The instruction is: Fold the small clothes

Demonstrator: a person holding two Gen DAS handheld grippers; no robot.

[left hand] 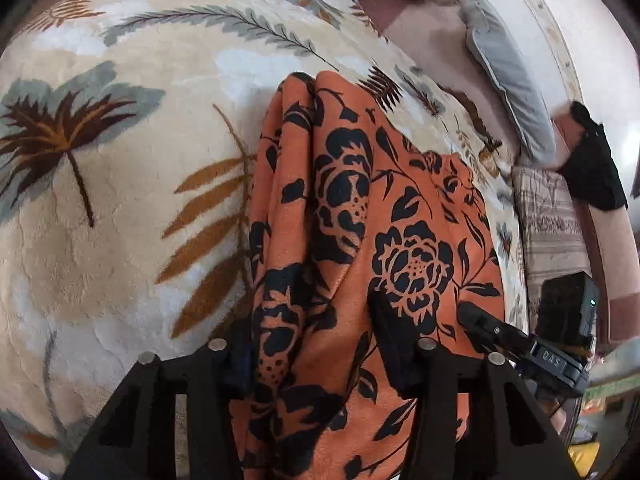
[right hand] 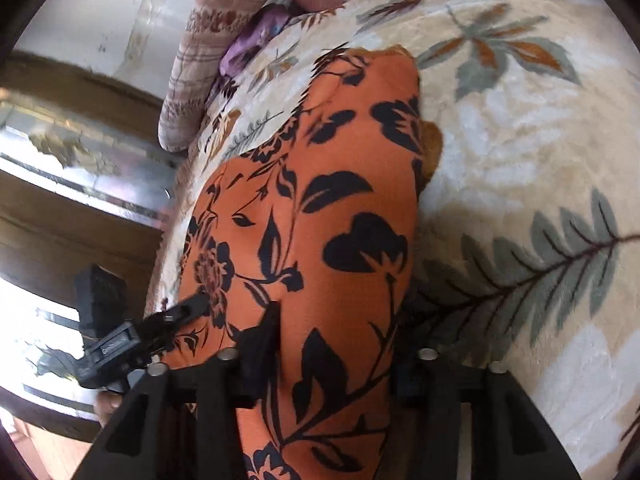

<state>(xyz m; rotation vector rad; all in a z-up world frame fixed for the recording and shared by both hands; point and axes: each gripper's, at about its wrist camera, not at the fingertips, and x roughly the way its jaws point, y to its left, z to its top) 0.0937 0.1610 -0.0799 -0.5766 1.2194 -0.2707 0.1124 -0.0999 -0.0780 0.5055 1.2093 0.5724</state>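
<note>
An orange cloth with a black flower print point(left hand: 360, 208) hangs in folds above the bed, held up by both grippers. My left gripper point(left hand: 316, 344) is shut on its near edge, with cloth bunched between the fingers. My right gripper point(right hand: 332, 344) is shut on another part of the same cloth point(right hand: 332, 208), which drapes forward over the bed. The right gripper's tip point(left hand: 480, 320) shows at the right of the left wrist view, and the left gripper's tip point(right hand: 188, 308) at the left of the right wrist view. The far end of the cloth rests on the blanket.
A cream plush blanket with a leaf print point(left hand: 120, 160) covers the bed. Striped pillows point(right hand: 208, 40) and a grey pillow point(left hand: 508, 68) lie along the wall. A black garment point(left hand: 596, 168) hangs at the right. A wooden frame point(right hand: 60, 152) stands at the left.
</note>
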